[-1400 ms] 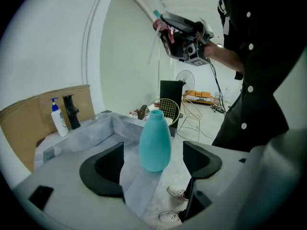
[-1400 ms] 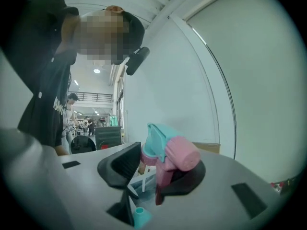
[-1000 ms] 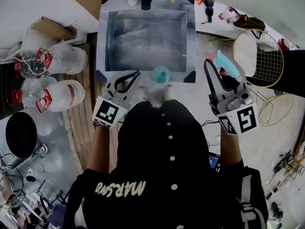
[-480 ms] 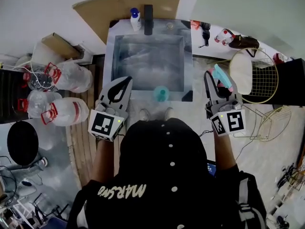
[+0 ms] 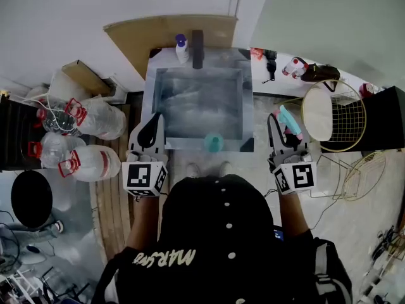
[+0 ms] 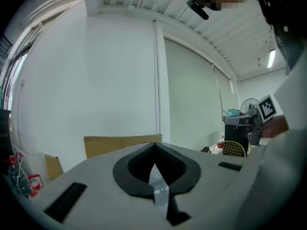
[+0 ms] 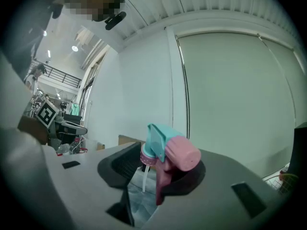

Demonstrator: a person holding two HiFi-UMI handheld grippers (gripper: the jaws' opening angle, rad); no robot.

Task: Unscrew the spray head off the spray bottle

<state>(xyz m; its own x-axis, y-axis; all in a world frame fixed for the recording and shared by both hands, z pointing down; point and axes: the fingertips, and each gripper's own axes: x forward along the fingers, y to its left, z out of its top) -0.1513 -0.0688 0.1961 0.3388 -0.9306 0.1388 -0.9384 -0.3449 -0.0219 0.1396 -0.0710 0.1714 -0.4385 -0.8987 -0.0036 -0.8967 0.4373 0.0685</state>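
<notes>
Right gripper point(image 7: 159, 163) pinches the pink-and-teal spray head point(image 7: 181, 153), which could slip free; left gripper point(image 6: 154, 163) is closed, empty, so the teal bottle point(image 5: 214, 142) stands unsteadied

The scene is viewed from above the person's head, steeply downward, so the steel table point(image 5: 150, 106), the left gripper point(image 5: 154, 118) and the right gripper point(image 5: 273, 120) are taken in from well above. Each gripper view is aimed about level along its own jaws, seen very close at the bottom edge; the spray head point(image 7: 169, 152) is shown nearest the right lens. The cardboard sheet point(image 5: 171, 33) against the white wall is shared by all three views, and in each gripper view the other gripper's marker cube point(image 6: 266, 108) is caught at the side
</notes>
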